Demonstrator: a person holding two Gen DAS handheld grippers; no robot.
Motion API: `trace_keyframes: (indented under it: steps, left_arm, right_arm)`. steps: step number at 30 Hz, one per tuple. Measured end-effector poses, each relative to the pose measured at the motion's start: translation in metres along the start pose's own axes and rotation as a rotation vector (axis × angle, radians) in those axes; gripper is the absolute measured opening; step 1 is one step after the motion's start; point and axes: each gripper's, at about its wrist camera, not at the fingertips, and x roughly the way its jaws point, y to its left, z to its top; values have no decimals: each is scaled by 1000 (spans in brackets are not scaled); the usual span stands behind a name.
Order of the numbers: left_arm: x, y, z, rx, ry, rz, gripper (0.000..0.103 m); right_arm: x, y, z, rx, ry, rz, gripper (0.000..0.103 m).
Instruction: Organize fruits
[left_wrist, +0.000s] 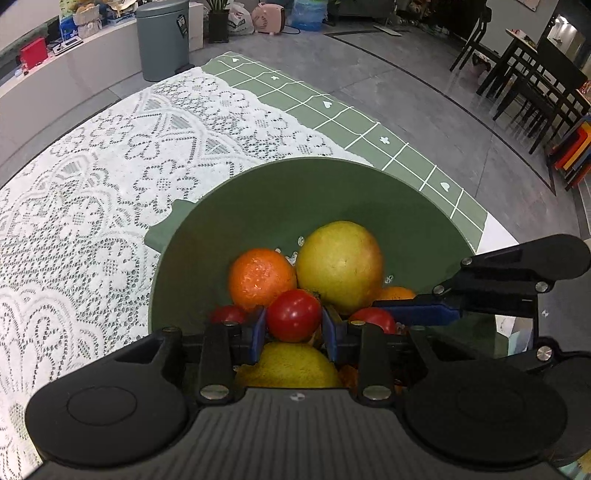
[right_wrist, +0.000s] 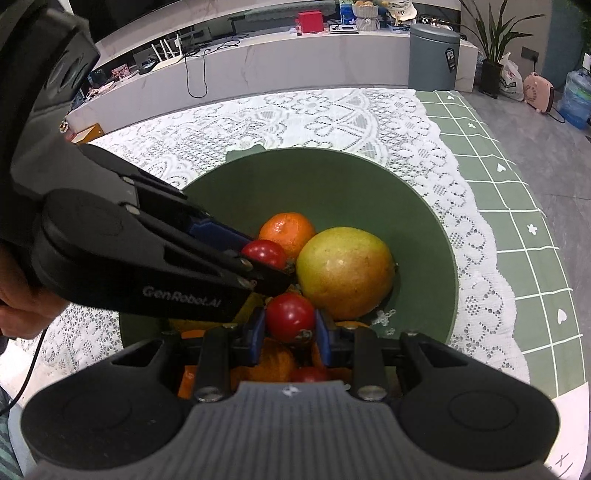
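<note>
Left gripper (left_wrist: 294, 325) clenched on glossy round red tomato (left_wrist: 293, 315), blue pads touching both flanks. Right gripper (right_wrist: 290, 326) likewise clamps second red tomato (right_wrist: 290, 317). Both held over deep green plastic bowl (left_wrist: 280, 195). Bowl contents beyond claws: large yellow-green mango (left_wrist: 339, 266), dimpled orange (left_wrist: 260, 277); below them, yellow lemon (left_wrist: 288, 365).

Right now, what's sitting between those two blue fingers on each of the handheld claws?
Each clamps a small red tomato over the green bowl. The left gripper holds one tomato in its view; the right gripper holds another tomato in its own.
</note>
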Motion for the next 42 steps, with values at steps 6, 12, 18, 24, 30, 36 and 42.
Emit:
trace_keyframes:
  steps: [6,12,18,24,30,36,42]
  left_arm:
    - [0,0,-1,16,-7,1,41]
    - [-18,0,-3,1,-49,-9,52]
    - [-65,3,-9,-29,-185,24,53]
    - [-124,1,-33,-52,-362,101,60]
    - [-171,-15,-56,-49,-507,215,75]
    - [-202,-30,-87,-80,-622,347,92]
    - [-205,-45,-118,-42,-646,534,100]
  right_arm:
    - [0,2,2,3,3,12,35]
    - [-13,7,3,-9,-26,4,42]
    - [-49,20,6,-31,-121,-45,58]
    - [-94,41,-1,-15,-269,-110,74]
    - [-131,57,-18,37,-396,-164,81]
    - [-150,83,-46,39,-504,-254,97]
    - [-155,105,-71,47,-564,-286,97]
